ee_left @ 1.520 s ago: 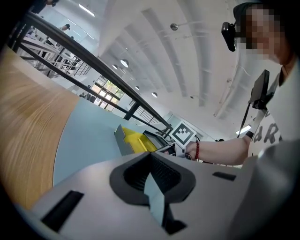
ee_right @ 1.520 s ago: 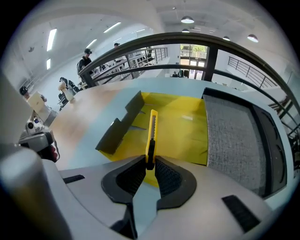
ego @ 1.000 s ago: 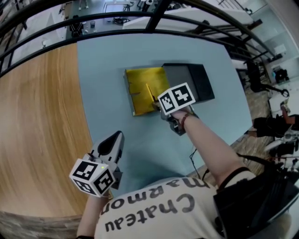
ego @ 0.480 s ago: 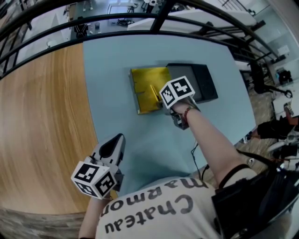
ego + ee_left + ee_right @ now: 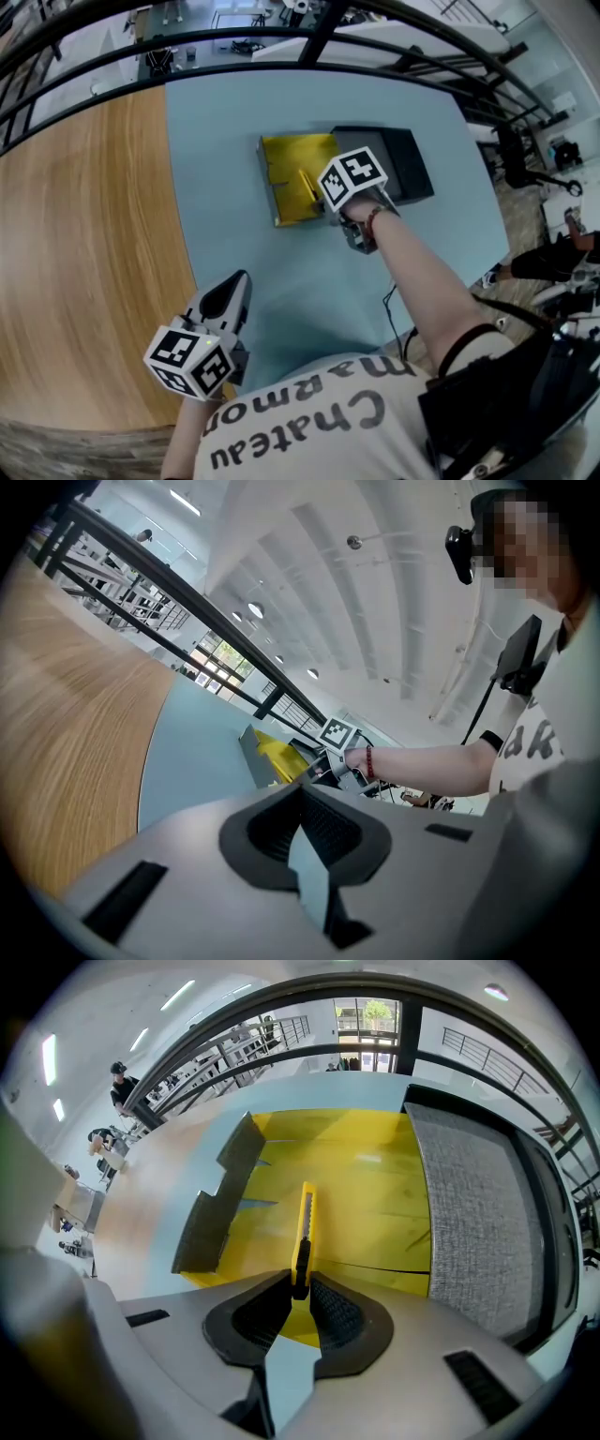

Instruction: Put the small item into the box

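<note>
As seen from the head view, the right gripper [image 5: 324,210] was stretched out over the near right corner of the open box [image 5: 289,159], which sat on the blue mat [image 5: 244,112] with its dark lid [image 5: 403,164] lying just to its right. A yellow knife [image 5: 307,187] stuck out of the gripper over the box's yellow floor. The left gripper [image 5: 236,279] hung well apart from the box, near the person's body, at the edge of the mat beside the wood [image 5: 84,234].

From the left gripper view, the left gripper [image 5: 302,803] had its jaws pressed together with nothing between them. Far ahead, past the mat, stood the box [image 5: 272,752] and the right gripper [image 5: 336,761], with the person's arm [image 5: 422,761] reaching to it.

From the right gripper view, the right gripper [image 5: 300,1293] was clamped on the rear end of the knife [image 5: 304,1227], its pads [image 5: 335,1314] tight on either side. The knife pointed forward over the floor of the box [image 5: 366,1176]; whether it touched the floor could not be told. A grey flap [image 5: 216,1204] stood up on the box's left side, and the lid [image 5: 469,1213], lined in grey, lay touching the box on the right.
</note>
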The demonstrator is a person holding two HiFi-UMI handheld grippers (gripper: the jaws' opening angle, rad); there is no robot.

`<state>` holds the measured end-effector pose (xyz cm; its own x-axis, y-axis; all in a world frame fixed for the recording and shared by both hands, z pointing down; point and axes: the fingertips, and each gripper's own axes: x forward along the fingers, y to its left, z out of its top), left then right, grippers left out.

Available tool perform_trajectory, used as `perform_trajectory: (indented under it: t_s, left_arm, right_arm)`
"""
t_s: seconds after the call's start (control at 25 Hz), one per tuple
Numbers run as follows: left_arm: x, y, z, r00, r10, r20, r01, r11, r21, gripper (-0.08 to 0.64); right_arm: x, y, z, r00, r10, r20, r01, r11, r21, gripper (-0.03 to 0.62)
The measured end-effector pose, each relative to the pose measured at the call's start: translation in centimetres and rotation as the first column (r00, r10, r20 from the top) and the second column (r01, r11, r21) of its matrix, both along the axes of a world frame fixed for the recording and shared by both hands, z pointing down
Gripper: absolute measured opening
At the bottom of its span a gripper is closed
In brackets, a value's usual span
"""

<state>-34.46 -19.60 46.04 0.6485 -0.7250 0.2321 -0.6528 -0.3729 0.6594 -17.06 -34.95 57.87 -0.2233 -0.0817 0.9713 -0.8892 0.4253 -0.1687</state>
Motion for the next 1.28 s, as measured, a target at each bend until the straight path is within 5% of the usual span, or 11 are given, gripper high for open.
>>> perform_trajectory:
  t_s: [1.28]
  left_arm:
    - [-2.0,4.2,-1.2,0.993,-0.111,0.035,0.112,0.994,-0.017,0.002]
  right_arm:
    - [0.0,-0.3,-0.3,1.0,-0.004,0.015,0.003,0.998,0.064,0.082]
